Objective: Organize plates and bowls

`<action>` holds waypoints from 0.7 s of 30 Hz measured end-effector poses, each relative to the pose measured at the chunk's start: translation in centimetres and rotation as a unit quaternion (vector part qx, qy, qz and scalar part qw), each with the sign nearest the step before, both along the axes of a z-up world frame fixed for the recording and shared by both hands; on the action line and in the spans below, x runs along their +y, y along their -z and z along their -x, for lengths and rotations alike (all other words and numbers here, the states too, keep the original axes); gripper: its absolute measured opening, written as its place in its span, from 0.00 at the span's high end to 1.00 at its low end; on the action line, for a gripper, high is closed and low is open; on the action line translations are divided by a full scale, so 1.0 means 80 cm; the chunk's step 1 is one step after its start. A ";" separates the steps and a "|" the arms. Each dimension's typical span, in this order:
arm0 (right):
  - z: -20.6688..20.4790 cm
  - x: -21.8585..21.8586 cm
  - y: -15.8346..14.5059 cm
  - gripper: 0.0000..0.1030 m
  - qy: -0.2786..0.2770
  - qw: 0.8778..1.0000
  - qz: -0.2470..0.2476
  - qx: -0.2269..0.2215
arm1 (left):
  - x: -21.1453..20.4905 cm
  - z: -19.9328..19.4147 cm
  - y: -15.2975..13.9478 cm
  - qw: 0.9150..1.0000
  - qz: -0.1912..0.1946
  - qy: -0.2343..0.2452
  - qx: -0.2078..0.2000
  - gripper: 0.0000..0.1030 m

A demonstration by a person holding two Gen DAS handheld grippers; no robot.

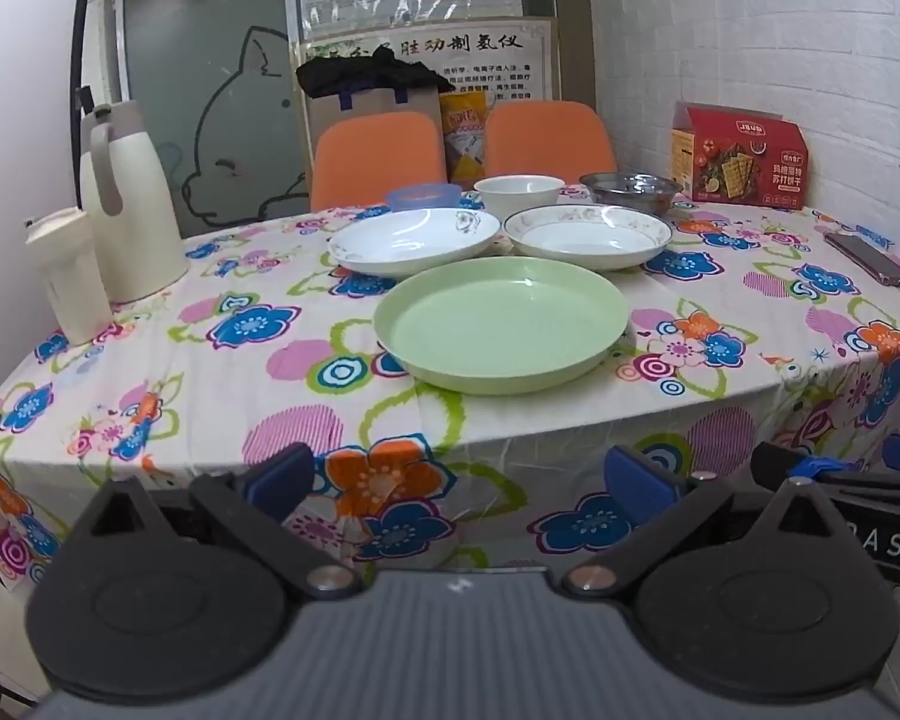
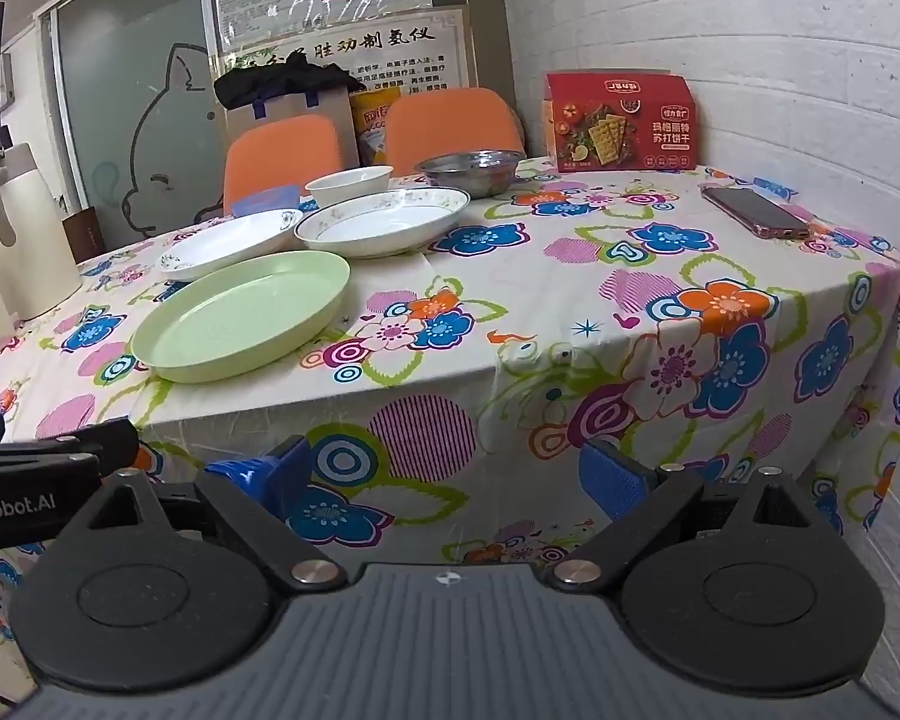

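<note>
A green plate (image 1: 501, 324) (image 2: 243, 315) lies nearest the table's front edge. Behind it sit two white patterned plates, one on the left (image 1: 414, 240) (image 2: 231, 245) and one on the right (image 1: 588, 237) (image 2: 384, 222). Farther back stand a white bowl (image 1: 519, 192) (image 2: 349, 183), a steel bowl (image 1: 630, 189) (image 2: 471, 168) and a blue lid or container (image 1: 424, 197) (image 2: 267, 200). My left gripper (image 1: 459, 480) hangs open below the table edge, holding nothing. My right gripper (image 2: 450, 477) is open too, to the right of the left one.
A cream thermos jug (image 1: 129, 204) and a cream cup (image 1: 69, 276) stand at the left. A red cracker box (image 1: 741, 156) (image 2: 621, 123) and a phone (image 1: 870, 258) (image 2: 756, 213) are at the right by the brick wall. Two orange chairs (image 1: 378, 159) stand behind the table.
</note>
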State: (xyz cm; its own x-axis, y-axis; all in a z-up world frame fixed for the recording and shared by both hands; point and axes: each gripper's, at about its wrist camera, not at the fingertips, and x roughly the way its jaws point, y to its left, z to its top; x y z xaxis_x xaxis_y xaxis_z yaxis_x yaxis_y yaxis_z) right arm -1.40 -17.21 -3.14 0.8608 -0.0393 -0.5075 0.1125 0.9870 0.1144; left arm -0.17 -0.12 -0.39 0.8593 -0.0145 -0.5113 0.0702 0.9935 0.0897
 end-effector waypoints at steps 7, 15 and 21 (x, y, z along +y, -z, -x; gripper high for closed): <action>-0.002 -0.005 0.000 0.19 -0.004 1.000 0.001 0.000 | 0.001 0.000 0.000 1.000 0.002 0.001 0.003 0.00; -0.003 -0.005 0.001 0.19 -0.003 1.000 0.000 0.003 | -0.001 -0.001 0.002 1.000 0.003 0.003 0.007 0.00; -0.003 -0.005 0.001 0.19 -0.004 1.000 0.000 0.004 | -0.002 -0.001 0.001 1.000 0.002 0.004 0.007 0.00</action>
State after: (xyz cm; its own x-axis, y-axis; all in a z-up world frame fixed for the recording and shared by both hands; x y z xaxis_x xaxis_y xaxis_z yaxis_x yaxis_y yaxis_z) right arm -1.14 -17.63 -3.23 0.8572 -0.0326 -0.5140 0.1056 0.9879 0.1136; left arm -0.08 -0.29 -0.46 0.8515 -0.0224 -0.5238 0.0786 0.9933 0.0852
